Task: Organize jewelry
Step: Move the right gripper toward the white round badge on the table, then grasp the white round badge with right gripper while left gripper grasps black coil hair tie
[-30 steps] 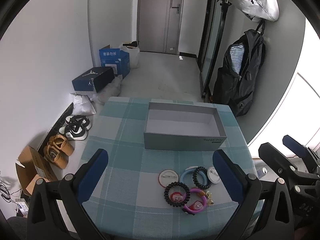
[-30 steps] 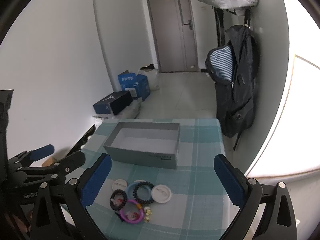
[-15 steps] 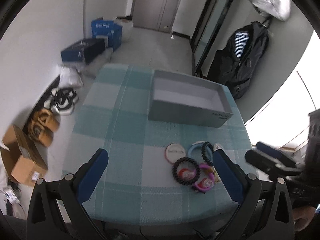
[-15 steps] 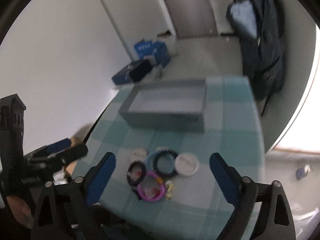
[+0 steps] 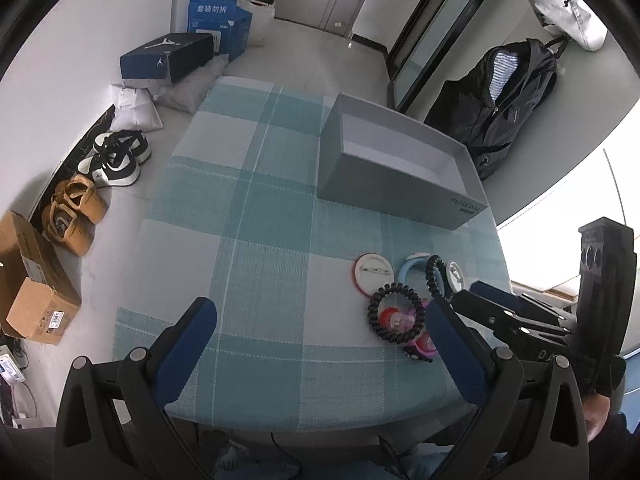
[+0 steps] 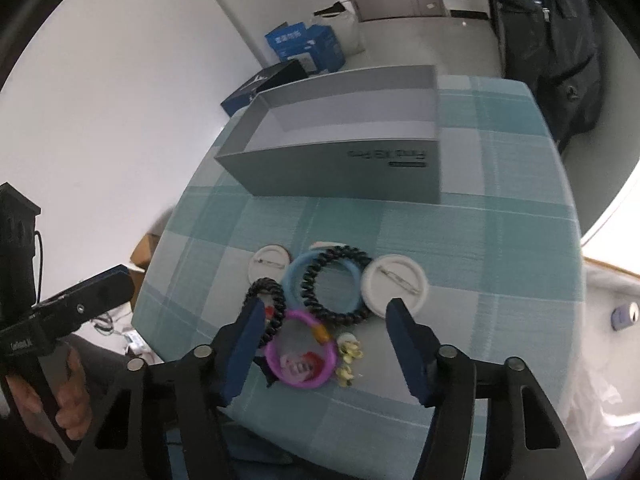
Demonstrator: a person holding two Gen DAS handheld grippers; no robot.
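Teal and white checked cloth covers the table (image 6: 500,240), and the grey box (image 6: 340,172) stands on it, open on top and with nothing inside. This box is the landmark for all places below. To the left of the box and lower, off the table edge, the left gripper (image 5: 320,344) hangs over bare cloth; its jaws are spread wide with nothing between them. In front of the box, near the table's front edge, the jewelry lies in one small group. From the left comes a white round badge (image 6: 267,264), then a small black coil band (image 6: 268,308), then a blue ring (image 6: 296,280) with a bigger black coil band (image 6: 336,284) lying on it, then a second white badge (image 6: 394,284). A purple ring (image 6: 300,354) and small yellowish pieces (image 6: 348,354) lie closest to the front edge. The right gripper (image 6: 326,328) hangs above this group; its jaws are closing, with the purple ring between the pads, but they do not press on anything.
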